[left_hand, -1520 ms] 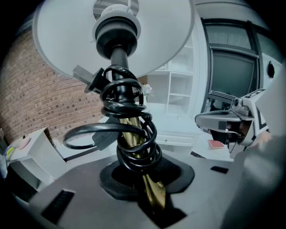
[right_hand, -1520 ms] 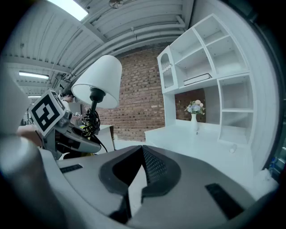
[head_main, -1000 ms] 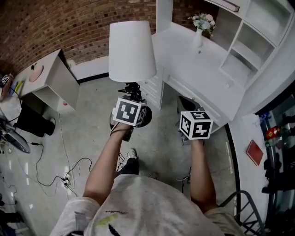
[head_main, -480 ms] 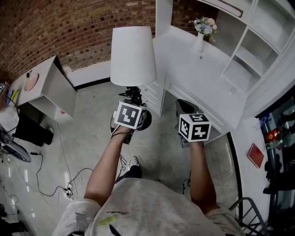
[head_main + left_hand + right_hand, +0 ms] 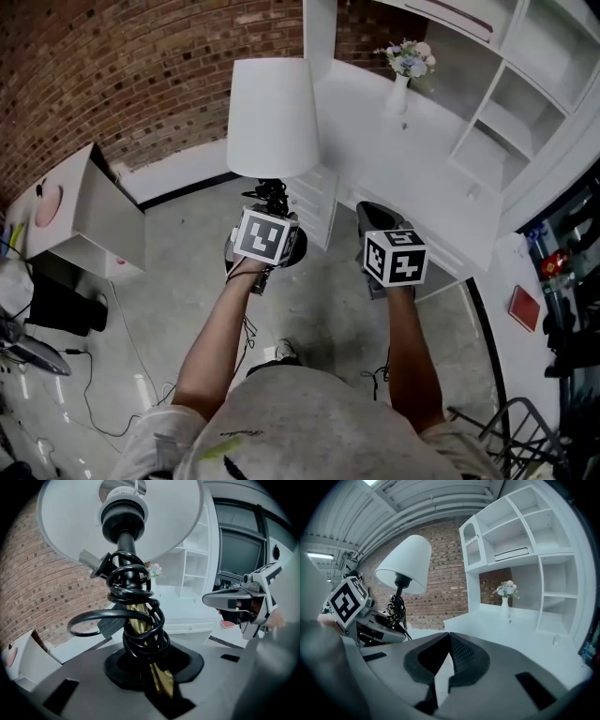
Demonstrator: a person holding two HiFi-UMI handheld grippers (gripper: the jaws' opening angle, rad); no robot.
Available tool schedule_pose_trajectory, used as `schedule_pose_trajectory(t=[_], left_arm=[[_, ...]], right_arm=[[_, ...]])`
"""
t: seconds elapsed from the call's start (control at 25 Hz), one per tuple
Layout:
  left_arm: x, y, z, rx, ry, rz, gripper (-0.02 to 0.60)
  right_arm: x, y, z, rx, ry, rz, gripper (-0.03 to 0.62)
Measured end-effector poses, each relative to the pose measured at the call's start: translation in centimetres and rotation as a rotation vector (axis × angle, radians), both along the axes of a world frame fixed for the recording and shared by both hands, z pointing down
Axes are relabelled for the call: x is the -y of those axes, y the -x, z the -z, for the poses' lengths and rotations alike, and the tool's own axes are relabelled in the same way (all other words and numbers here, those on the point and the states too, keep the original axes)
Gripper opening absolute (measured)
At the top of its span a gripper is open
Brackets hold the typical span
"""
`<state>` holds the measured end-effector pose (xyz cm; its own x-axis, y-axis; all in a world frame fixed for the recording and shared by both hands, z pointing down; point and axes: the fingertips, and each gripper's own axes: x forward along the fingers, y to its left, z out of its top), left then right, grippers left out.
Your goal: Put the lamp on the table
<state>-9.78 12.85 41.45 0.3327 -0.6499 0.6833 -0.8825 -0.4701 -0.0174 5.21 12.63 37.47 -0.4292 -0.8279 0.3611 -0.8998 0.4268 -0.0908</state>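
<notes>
Left gripper view: left gripper (image 5: 159,682) clenches the lamp (image 5: 127,550) low on its stiff brass stem (cord (image 5: 137,597) coiled round), aloft off the front edge of the table (image 5: 441,178). It looks top-heavy, its shade (image 5: 70,522) easily dented. Right gripper (image 5: 445,641) is closed and empty.

The head view is evenly bright, with no hard shadows. The white tabletop (image 5: 412,159) is nearly washed out, and the lamp (image 5: 272,117) has a shade that glares pale against the darker brick wall (image 5: 141,66). The glossy floor (image 5: 56,412) carries streaks of reflected light at lower left. Straight lines bow toward the edges. Both tongs views are round fisheye pictures with black corners. The left tongs (image 5: 157,681) lie dim and soft up close, under the shade's bright underside. The right tongs (image 5: 440,663) blur grey beneath a ceiling strip light (image 5: 318,555).
</notes>
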Motion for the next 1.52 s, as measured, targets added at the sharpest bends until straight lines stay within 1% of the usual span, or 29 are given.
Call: schedule_pose_trajectory(t=[0.16, 0.44, 0.56, 0.8, 1.0, 1.36, 1.52], left_arm=[[2.2, 1.7, 0.1, 0.022, 0.004, -0.032, 0.103], [5.1, 2.9, 0.1, 0.005, 0.012, -0.093, 0.103], [5.7, 2.9, -0.2, -0.029, 0.033, -0.112, 0.101], [6.3, 2.7, -0.7, -0.031, 0.033, -0.157, 0.101], [6.7, 3.7, -0.9, -0.016, 0.036, -0.158, 0.101], [7.6, 5.2, -1.2, -0.033, 0.019, -0.155, 0.101], [7.9, 5.6, -1.1, -0.020, 0.008, -0.144, 0.101]], right_arm=[[1.7, 1.3, 0.4, -0.009, 0.002, -0.032, 0.003], [3.6, 2.4, 1.0, -0.022, 0.010, -0.094, 0.003], [3.9, 2.7, 0.9, -0.029, 0.015, -0.112, 0.003], [4.2, 3.0, 0.4, -0.040, 0.026, -0.137, 0.003], [4.7, 4.0, 0.3, -0.045, 0.026, -0.139, 0.003], [5.7, 5.4, 0.5, -0.062, 0.012, -0.128, 0.003], [6.0, 5.6, 0.5, -0.060, 0.003, -0.124, 0.003]])
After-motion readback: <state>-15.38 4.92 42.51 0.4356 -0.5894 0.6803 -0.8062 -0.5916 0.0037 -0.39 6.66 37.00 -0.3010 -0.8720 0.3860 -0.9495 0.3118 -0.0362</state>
